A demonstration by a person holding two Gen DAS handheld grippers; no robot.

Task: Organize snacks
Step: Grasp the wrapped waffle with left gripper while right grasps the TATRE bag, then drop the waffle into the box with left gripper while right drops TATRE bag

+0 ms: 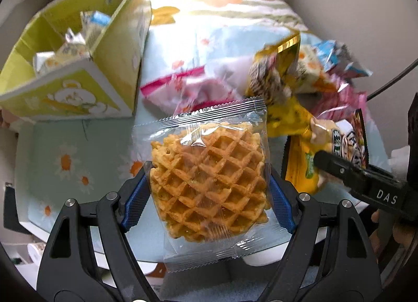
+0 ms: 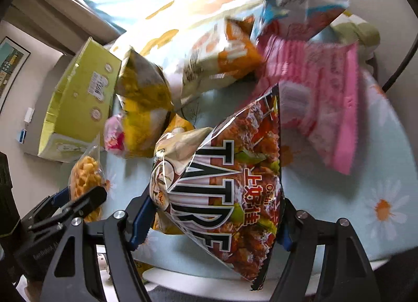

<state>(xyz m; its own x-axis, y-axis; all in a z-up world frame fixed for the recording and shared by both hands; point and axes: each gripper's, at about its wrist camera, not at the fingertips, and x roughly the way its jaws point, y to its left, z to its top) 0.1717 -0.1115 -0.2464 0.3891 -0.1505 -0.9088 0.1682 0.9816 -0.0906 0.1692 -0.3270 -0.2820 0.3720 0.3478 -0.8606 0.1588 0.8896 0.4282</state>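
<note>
A clear packet with a golden waffle (image 1: 206, 197) hangs above the daisy tablecloth (image 1: 65, 160), and my left gripper (image 1: 209, 175) is shut on it, blue pads pressing both sides. In the right wrist view my right gripper (image 2: 214, 209) is shut on a red-and-brown chip bag (image 2: 230, 192) with big white letters, held tilted over the table. That bag (image 1: 358, 132) and a black finger of the right gripper (image 1: 339, 168) show at the right of the left wrist view. The waffle packet (image 2: 85, 179) shows at the lower left of the right wrist view.
An open green cardboard box (image 1: 78, 48) holding several small wrapped snacks stands at the back left. A pile of bags lies on the table: a yellow one (image 2: 143, 108), an orange-and-white one (image 2: 222, 58), a pink one (image 2: 321, 103). The table's near edge runs just below both grippers.
</note>
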